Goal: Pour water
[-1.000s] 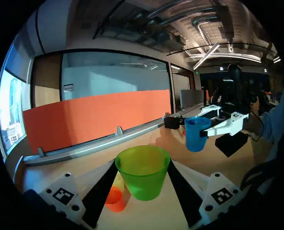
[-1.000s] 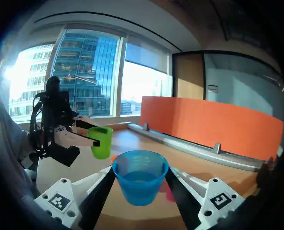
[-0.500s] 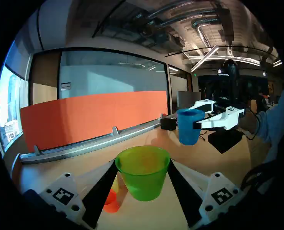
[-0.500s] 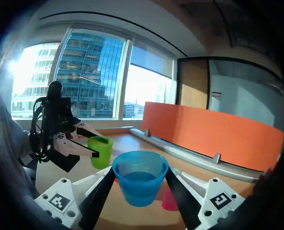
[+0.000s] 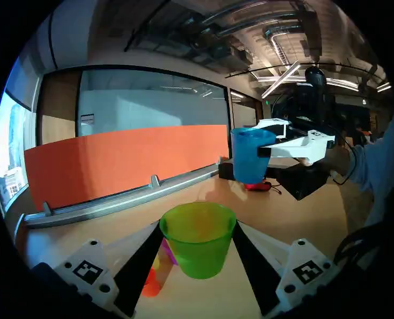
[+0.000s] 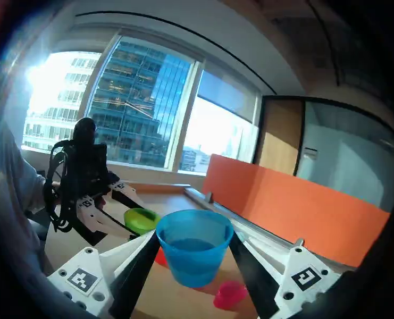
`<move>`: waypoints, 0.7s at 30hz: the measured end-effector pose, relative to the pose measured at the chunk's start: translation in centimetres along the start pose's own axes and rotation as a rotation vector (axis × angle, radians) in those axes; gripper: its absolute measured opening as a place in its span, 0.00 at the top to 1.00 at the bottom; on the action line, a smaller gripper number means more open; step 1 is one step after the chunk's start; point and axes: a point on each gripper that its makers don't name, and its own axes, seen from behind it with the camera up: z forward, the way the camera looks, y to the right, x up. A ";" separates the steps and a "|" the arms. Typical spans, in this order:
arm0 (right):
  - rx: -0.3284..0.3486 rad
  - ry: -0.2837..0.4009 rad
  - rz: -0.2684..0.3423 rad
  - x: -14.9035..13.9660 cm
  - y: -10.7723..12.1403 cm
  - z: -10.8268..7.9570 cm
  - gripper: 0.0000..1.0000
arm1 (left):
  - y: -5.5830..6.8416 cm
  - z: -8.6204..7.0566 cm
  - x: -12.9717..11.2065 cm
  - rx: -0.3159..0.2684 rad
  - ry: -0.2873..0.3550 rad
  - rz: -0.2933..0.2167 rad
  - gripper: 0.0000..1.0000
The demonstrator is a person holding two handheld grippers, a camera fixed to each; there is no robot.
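My left gripper (image 5: 198, 245) is shut on a green cup (image 5: 198, 237), held upright above the wooden table (image 5: 303, 212). To the upper right of it hangs a blue cup (image 5: 248, 154), gripped by my right gripper (image 5: 260, 151). In the right gripper view the blue cup (image 6: 194, 245) sits between my right gripper's fingers (image 6: 194, 250) with water inside, upright. Lower and to the left of it there, the green cup (image 6: 138, 218) shows its open mouth, held by the left gripper (image 6: 123, 224) and a sleeved arm.
An orange panel (image 5: 127, 157) on a metal rail runs along the table's far edge. Small orange and pink cups (image 5: 155, 268) stand on the table under the green cup; a pink cup (image 6: 228, 294) lies below the blue one. A red object (image 5: 258, 185) and black box sit farther off.
The right gripper has lifted the blue cup higher and closer to the green cup. From the right gripper view, the green cup now lies lower, its mouth visible from above.
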 end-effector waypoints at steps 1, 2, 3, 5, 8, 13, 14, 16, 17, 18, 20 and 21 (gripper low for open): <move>0.003 0.001 -0.006 0.2 0.1 0.0 0.09 | 0.0 0.0 0.0 -0.002 0.000 -0.001 0.11; 0.005 0.002 -0.012 0.3 0.1 0.1 0.09 | 0.1 0.1 0.0 -0.003 0.000 -0.002 0.11; 0.008 0.003 -0.020 0.5 0.2 0.1 0.09 | 0.1 0.1 0.0 -0.005 -0.001 -0.002 0.11; 0.008 0.004 -0.035 0.8 0.4 0.2 0.09 | 0.2 0.2 -0.1 -0.008 -0.002 -0.003 0.11; 0.006 0.008 -0.057 1.3 0.6 0.4 0.09 | 0.4 0.4 -0.2 -0.013 -0.004 -0.004 0.11; 0.008 0.017 -0.093 2.3 1.0 0.6 0.09 | 0.7 0.7 -0.2 -0.021 -0.007 -0.005 0.11; 0.008 0.019 -0.102 2.5 1.1 0.7 0.09 | 0.8 0.8 -0.2 -0.023 -0.007 -0.006 0.11; 0.007 0.022 -0.124 3.0 1.3 0.8 0.09 | 0.9 0.9 -0.2 -0.026 -0.008 -0.008 0.12; 0.006 0.023 -0.136 3.2 1.4 0.8 0.09 | 0.9 0.9 -0.2 -0.027 -0.008 -0.009 0.12; 0.006 0.025 -0.149 3.5 1.5 0.9 0.09 | 1.0 1.0 -0.2 -0.029 -0.008 -0.010 0.11; 0.004 0.027 -0.171 4.0 1.7 1.0 0.09 | 1.2 1.0 -0.2 -0.034 -0.008 -0.010 0.11; 0.004 0.028 -0.184 4.2 1.8 1.1 0.09 | 1.3 1.0 -0.2 -0.036 -0.007 -0.010 0.12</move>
